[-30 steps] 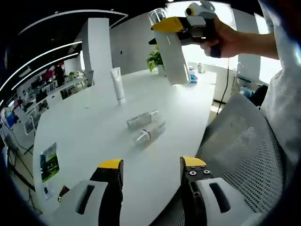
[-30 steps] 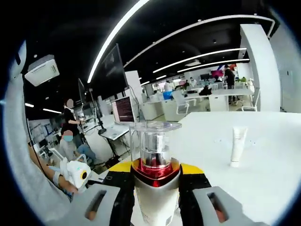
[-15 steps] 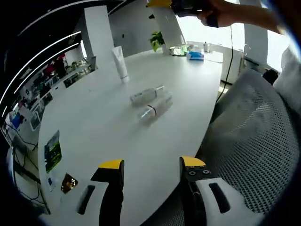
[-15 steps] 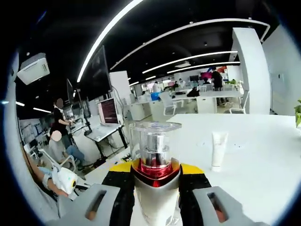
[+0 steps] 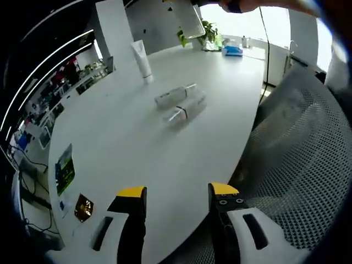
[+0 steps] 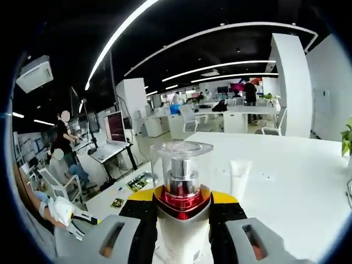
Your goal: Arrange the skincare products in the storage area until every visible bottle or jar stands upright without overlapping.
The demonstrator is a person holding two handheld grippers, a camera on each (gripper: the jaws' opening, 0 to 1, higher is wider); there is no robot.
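Note:
My right gripper (image 6: 183,204) is shut on a white pump bottle (image 6: 181,181) with a red collar and a clear cap, held upright in the air above the white table (image 6: 286,187). The bottle's white body (image 5: 187,19) also hangs at the top of the left gripper view. A white tube (image 5: 142,59) (image 6: 238,177) stands upright on its cap at the far side of the table. Two clear bottles (image 5: 181,102) lie on their sides, side by side and touching, mid-table. My left gripper (image 5: 171,193) is open over the table's near edge, with nothing between its fingers.
A grey mesh chair (image 5: 291,143) stands close on the right of the table. A green leaflet (image 5: 65,170) and a small gold packet (image 5: 84,206) lie near the left edge. A potted plant (image 5: 203,33) and a blue item (image 5: 233,49) sit at the far end.
The held pump bottle has risen toward the top of the left gripper view. The left view has pulled back, showing more table edge and chair. The right view has swung sideways across the room.

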